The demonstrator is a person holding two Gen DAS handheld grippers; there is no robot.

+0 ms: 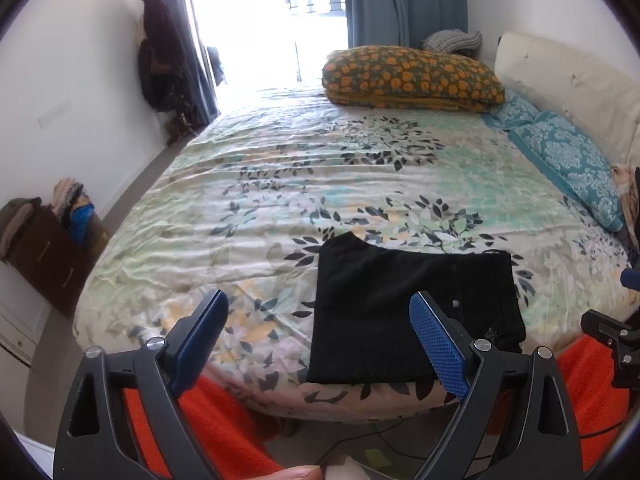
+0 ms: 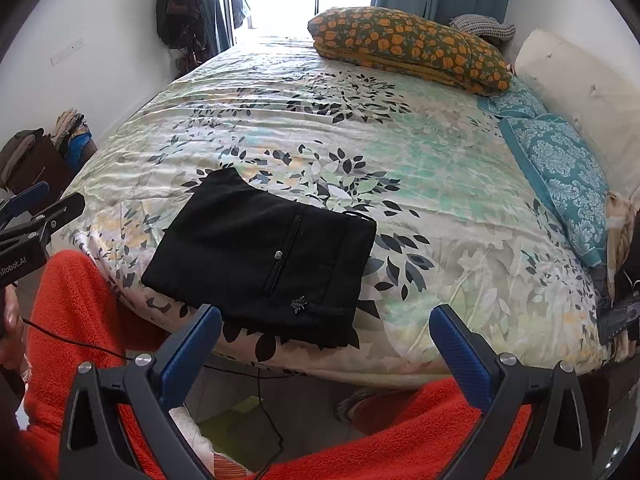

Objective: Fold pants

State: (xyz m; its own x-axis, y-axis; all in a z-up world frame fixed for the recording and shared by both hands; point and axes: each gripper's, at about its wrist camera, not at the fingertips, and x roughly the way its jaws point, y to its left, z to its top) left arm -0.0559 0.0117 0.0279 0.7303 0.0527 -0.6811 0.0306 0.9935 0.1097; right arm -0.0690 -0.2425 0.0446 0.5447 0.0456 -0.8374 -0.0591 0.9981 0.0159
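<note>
The black pants (image 1: 400, 304) lie folded into a flat rectangle near the front edge of the bed (image 1: 280, 184), a back-pocket button facing up. In the right wrist view the same pants (image 2: 260, 256) sit left of centre. My left gripper (image 1: 320, 308) hangs above the bed's front edge, open, nothing between its blue pads; its right pad overlaps the pants only in the picture. My right gripper (image 2: 326, 320) is also open and empty, held above the pants' near right corner. The left gripper (image 2: 40, 208) shows at the left edge of the right wrist view.
A floral bedspread (image 2: 360, 128) covers the bed. A pumpkin-print folded quilt (image 1: 412, 76) and teal pillows (image 1: 568, 160) lie at the far right. The person's red fleece legs (image 2: 80, 300) stand at the bed's front edge. A brown box with clothes (image 1: 44, 248) stands left.
</note>
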